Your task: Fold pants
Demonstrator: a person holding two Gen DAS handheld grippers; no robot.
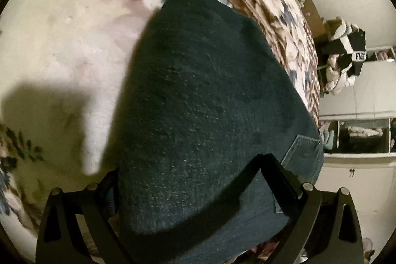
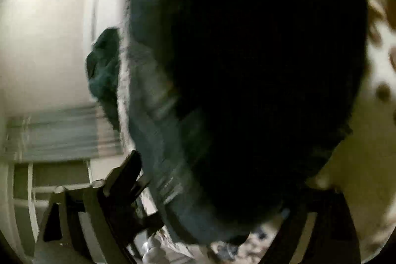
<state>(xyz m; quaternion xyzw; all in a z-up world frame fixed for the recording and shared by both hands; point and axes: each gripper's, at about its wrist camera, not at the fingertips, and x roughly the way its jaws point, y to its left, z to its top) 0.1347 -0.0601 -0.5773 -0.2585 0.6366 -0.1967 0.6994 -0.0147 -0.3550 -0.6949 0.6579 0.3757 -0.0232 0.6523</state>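
Both the left tongs (image 1: 188,180) and right tongs (image 2: 217,192) pinch the dark pants (image 1: 203,95), whose length runs straight ahead of them, hanging over the floral bed (image 1: 61,41).

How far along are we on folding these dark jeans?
Mid-fold, by the look of it. The dark blue denim jeans drape over the floral bedspread as a bunched mass, back pocket showing, not a flat stack. Denim fills both the left gripper and the right gripper; whether either clamps is unclear. Remaining: lay down, flatten, finish folds.
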